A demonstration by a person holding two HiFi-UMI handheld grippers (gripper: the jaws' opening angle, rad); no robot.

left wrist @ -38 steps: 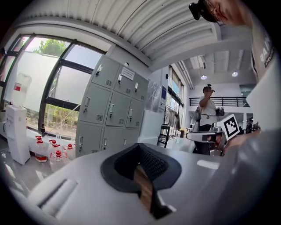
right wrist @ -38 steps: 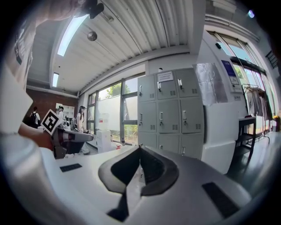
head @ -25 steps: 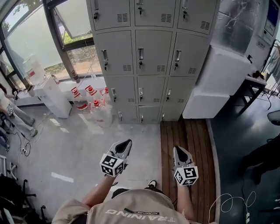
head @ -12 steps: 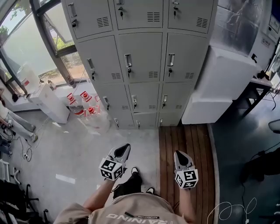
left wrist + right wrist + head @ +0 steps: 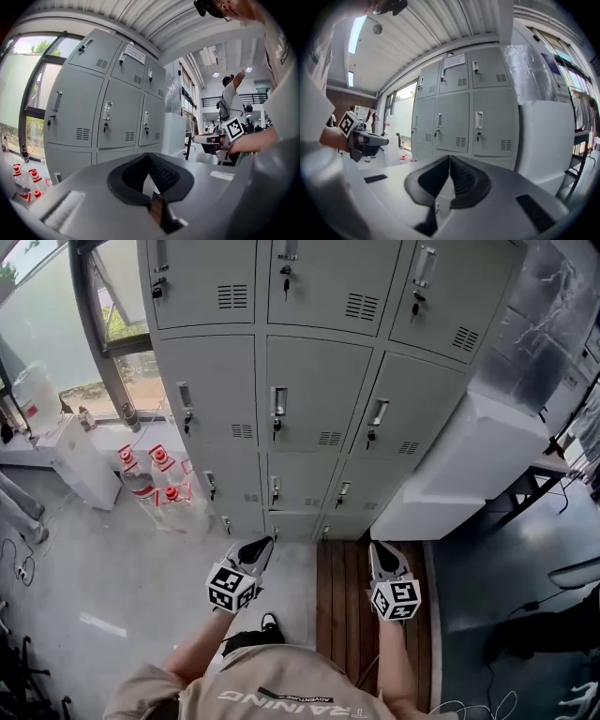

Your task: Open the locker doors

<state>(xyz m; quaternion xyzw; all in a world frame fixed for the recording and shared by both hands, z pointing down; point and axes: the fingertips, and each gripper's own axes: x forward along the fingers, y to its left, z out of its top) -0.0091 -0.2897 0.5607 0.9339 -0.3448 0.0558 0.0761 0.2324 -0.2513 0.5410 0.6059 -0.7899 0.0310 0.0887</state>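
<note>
A bank of grey lockers (image 5: pixel 309 390) stands ahead, three columns wide, with every door closed. Each door has an upright handle (image 5: pixel 278 401) with a key lock below it. My left gripper (image 5: pixel 263 544) is held low in front of the body, shut and empty, well short of the lockers. Beside it my right gripper (image 5: pixel 381 549) is likewise shut with nothing in it. In the left gripper view the black pads (image 5: pixel 161 173) meet in front of the locker doors (image 5: pixel 112 119). The right gripper view shows shut pads (image 5: pixel 459 176) and the locker doors (image 5: pixel 464 119) beyond.
Several red-capped water bottles (image 5: pixel 155 479) stand on the floor left of the lockers, beside a white cabinet (image 5: pixel 80 460) under the window. A large white wrapped unit (image 5: pixel 469 465) flanks the lockers on the right. A wooden floor panel (image 5: pixel 352 592) lies underfoot.
The person has stepped closer to the lockers, which now fill more of the head view. Both grippers stay shut and held in the same low position.
</note>
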